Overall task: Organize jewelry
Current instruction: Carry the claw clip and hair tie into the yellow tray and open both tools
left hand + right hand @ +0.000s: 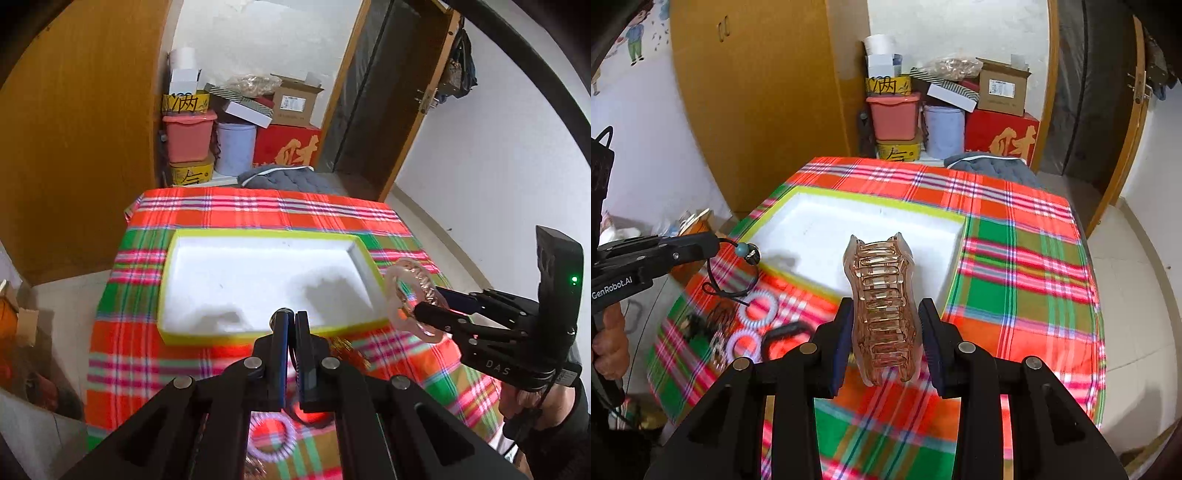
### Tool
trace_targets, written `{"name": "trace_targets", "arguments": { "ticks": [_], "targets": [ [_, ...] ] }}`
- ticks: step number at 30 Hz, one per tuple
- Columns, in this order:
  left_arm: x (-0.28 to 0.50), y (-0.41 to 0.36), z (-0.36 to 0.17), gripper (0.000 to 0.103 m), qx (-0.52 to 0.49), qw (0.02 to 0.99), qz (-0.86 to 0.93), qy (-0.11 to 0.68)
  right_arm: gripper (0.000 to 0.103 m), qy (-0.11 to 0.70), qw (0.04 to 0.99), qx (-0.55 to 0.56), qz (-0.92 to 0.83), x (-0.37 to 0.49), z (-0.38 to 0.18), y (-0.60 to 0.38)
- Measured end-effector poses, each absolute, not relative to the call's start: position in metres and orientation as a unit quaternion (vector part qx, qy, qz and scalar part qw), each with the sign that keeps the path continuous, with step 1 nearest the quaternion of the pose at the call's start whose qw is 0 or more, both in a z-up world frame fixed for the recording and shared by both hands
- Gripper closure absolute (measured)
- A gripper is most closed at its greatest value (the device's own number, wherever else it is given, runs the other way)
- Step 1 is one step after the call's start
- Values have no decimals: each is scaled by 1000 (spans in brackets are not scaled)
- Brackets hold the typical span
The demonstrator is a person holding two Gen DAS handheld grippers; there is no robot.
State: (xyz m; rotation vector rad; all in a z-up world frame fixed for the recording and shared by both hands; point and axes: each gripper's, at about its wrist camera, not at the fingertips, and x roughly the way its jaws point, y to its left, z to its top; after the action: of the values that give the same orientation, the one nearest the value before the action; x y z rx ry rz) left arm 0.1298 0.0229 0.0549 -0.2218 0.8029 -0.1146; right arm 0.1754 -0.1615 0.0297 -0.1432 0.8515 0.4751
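Gripping a translucent pink hair claw (pixel 884 306) between its fingers, the right gripper (pixel 886 332) holds it in the air just beside the right rim of a white tray (pixel 177 280) with a yellow edge. The left gripper (pixel 291 325) has its fingers pressed together on a black cord bracelet (pixel 733 273) with a blue bead, raised near the tray's front edge. Spiral hair ties (pixel 761 306) lie on the plaid-covered counter (pixel 1015 258) below.
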Motion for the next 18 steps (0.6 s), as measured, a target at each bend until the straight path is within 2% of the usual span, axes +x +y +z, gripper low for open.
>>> {"name": "trace_targets", "arguments": {
  "ticks": [7,18],
  "targets": [
    [161,43,51,100,-104,915,-40,387,67,410,884,-63,216,209,24,-154],
    [187,71,15,100,-114,903,-15,415,67,443,871,-65,204,237,-10,-145]
  ]
}}
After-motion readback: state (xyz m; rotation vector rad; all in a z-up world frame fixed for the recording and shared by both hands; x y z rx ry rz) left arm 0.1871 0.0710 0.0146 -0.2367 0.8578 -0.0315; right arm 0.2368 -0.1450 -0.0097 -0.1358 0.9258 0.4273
